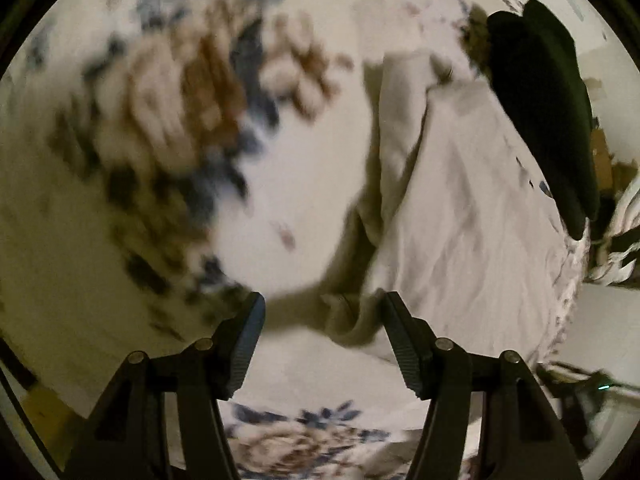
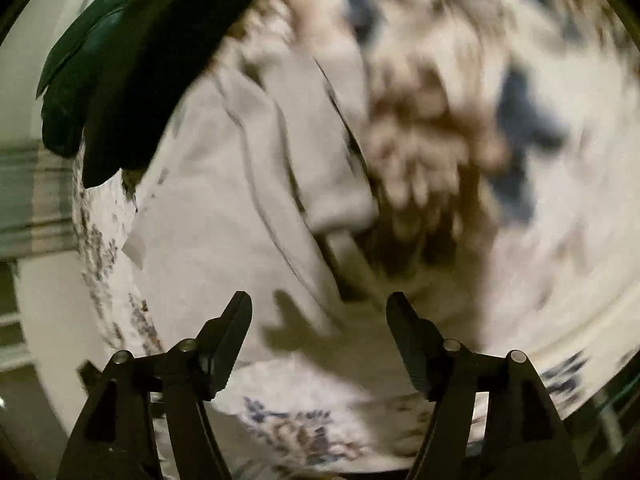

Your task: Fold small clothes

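A small white garment point(image 1: 460, 200) lies crumpled on a white floral bedspread point(image 1: 180, 120). In the left wrist view it fills the right half, with a folded ridge running down to a bunched corner just ahead of my left gripper point(image 1: 324, 308), which is open and empty. In the right wrist view the same garment point(image 2: 240, 184) lies left of centre, its edge reaching down toward my right gripper point(image 2: 320, 308), which is open and empty just above it. Both views are blurred.
Dark green and black folded clothes point(image 1: 548, 112) lie at the bed's edge beyond the white garment; they also show in the right wrist view point(image 2: 152, 64) at upper left. A striped fabric point(image 1: 624, 240) lies past the bed edge on the right.
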`<control>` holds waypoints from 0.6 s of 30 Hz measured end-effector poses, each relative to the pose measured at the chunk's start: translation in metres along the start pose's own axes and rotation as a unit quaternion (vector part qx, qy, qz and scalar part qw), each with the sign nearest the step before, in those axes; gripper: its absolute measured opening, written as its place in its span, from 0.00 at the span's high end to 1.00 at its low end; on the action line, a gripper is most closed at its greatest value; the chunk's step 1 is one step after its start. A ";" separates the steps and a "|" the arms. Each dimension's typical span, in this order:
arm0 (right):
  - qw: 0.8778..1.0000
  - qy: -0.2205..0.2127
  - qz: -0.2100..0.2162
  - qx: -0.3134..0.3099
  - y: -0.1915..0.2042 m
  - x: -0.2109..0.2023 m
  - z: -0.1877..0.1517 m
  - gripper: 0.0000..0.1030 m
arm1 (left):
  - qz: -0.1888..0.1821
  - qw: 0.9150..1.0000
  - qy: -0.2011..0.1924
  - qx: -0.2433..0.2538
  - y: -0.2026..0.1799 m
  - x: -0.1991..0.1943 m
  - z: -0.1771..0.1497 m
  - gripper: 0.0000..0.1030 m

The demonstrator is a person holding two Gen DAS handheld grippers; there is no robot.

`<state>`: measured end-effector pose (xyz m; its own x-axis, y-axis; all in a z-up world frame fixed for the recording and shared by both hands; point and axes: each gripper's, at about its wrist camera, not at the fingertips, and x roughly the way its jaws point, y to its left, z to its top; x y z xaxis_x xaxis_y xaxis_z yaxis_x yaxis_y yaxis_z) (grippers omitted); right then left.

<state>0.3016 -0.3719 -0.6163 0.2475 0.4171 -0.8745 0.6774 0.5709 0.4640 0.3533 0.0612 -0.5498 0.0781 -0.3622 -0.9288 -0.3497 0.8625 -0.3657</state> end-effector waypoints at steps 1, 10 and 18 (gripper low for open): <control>0.999 0.007 0.022 0.024 -0.009 0.013 -0.003 0.30 | -0.009 1.000 -0.001 -0.009 0.000 0.006 -0.001 0.43; 0.982 -0.029 0.130 0.134 -0.046 0.046 -0.010 0.29 | 0.013 0.999 -0.043 -0.025 -0.025 0.030 -0.004 0.43; 0.979 -0.031 0.153 0.128 -0.076 0.022 -0.040 0.29 | -0.111 0.990 -0.058 -0.071 -0.001 0.007 -0.018 0.41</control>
<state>0.2279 -0.3785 -0.6651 0.5024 0.4930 -0.7103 0.7143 0.2263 0.6623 0.3368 0.0516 -0.5549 0.2721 -0.4872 -0.8298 -0.4386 0.7048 -0.5576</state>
